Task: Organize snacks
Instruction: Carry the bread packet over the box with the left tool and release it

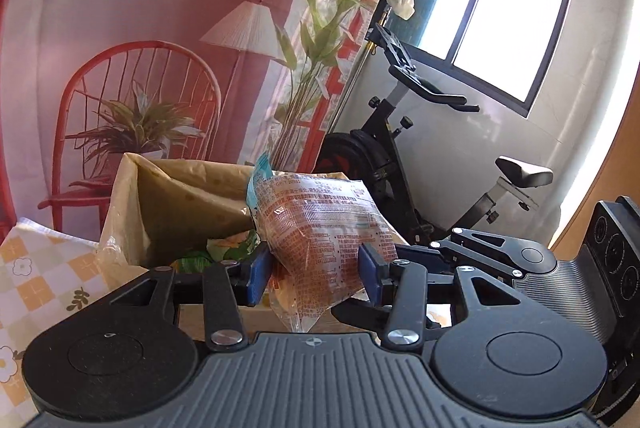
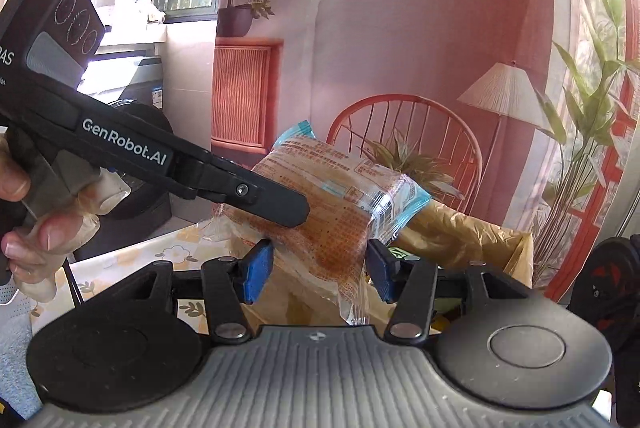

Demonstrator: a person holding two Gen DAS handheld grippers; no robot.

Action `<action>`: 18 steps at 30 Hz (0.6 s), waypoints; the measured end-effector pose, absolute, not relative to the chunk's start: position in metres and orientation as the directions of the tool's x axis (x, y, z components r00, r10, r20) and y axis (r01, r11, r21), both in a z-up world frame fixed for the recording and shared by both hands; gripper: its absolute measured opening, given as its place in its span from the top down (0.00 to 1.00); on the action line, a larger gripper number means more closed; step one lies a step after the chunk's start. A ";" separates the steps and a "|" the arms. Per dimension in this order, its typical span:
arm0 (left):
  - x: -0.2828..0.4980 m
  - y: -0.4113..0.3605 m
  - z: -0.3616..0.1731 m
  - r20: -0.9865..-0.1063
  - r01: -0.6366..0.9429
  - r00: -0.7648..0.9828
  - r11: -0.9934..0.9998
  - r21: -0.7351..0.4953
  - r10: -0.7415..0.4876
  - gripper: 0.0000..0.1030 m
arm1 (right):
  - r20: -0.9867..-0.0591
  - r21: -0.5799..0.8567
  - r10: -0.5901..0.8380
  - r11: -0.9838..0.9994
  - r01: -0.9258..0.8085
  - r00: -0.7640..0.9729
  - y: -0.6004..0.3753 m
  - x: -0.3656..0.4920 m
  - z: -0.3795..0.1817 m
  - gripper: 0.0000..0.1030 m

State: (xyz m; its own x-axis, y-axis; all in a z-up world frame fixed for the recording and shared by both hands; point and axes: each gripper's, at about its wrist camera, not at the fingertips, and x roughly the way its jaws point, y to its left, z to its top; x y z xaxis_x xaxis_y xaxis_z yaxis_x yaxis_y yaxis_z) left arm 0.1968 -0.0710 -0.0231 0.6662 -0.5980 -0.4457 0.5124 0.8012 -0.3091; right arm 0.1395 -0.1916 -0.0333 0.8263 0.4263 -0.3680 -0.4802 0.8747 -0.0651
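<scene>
A clear snack packet (image 1: 320,232) with red print and a blue sealed end holds an orange pastry. Both grippers close on it at once. My left gripper (image 1: 314,270) squeezes it between its blue pads, above a box lined with a yellowish plastic bag (image 1: 168,200). My right gripper (image 2: 318,268) grips the same packet (image 2: 332,200) from the other side, and the left gripper's black arm (image 2: 224,184) crosses in front of it. Green snack packets (image 1: 224,252) lie inside the bag.
A checked floral tablecloth (image 1: 40,284) covers the table at left. A red wire chair (image 1: 140,100) with a potted plant, a floor lamp (image 1: 244,28) and an exercise bike (image 1: 420,148) stand behind. The lined box also shows in the right wrist view (image 2: 472,236).
</scene>
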 end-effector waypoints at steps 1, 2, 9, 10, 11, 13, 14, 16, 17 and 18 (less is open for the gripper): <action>0.209 -0.070 -0.023 -0.453 0.503 0.664 0.803 -0.319 -0.595 0.53 | -0.366 -0.065 0.426 0.875 -0.480 0.827 -0.193 0.150 -0.034 0.48; 0.219 -0.068 -0.024 -0.461 0.492 0.665 0.809 -0.323 -0.588 0.53 | -0.366 -0.065 0.426 0.875 -0.479 0.827 -0.192 0.159 -0.035 0.48; 0.272 -0.057 -0.041 -0.526 0.416 0.669 0.851 -0.321 -0.525 0.53 | -0.401 -0.030 0.418 0.883 -0.468 0.815 -0.177 0.218 -0.052 0.48; 0.277 -0.054 -0.043 -0.533 0.405 0.671 0.857 -0.320 -0.516 0.53 | -0.407 -0.021 0.416 0.886 -0.464 0.813 -0.176 0.225 -0.054 0.48; 0.280 -0.054 -0.045 -0.539 0.396 0.673 0.862 -0.316 -0.507 0.53 | -0.414 -0.012 0.415 0.887 -0.461 0.810 -0.174 0.231 -0.056 0.48; 0.288 -0.052 -0.050 -0.559 0.369 0.682 0.882 -0.293 -0.471 0.51 | -0.423 -0.008 0.399 0.896 -0.443 0.814 -0.171 0.239 -0.059 0.45; 0.290 -0.049 -0.053 -0.571 0.350 0.690 0.895 -0.275 -0.445 0.45 | -0.424 -0.016 0.380 0.904 -0.427 0.822 -0.170 0.241 -0.059 0.42; 0.289 -0.045 -0.054 -0.583 0.324 0.706 0.915 -0.241 -0.403 0.38 | -0.433 -0.034 0.350 0.915 -0.403 0.831 -0.170 0.241 -0.059 0.34; 0.288 -0.042 -0.052 -0.580 0.321 0.717 0.922 -0.217 -0.387 0.37 | -0.428 -0.033 0.349 0.916 -0.400 0.834 -0.172 0.238 -0.058 0.32; 0.285 -0.040 -0.050 -0.579 0.315 0.729 0.930 -0.191 -0.366 0.36 | -0.421 -0.029 0.352 0.916 -0.401 0.836 -0.175 0.234 -0.056 0.25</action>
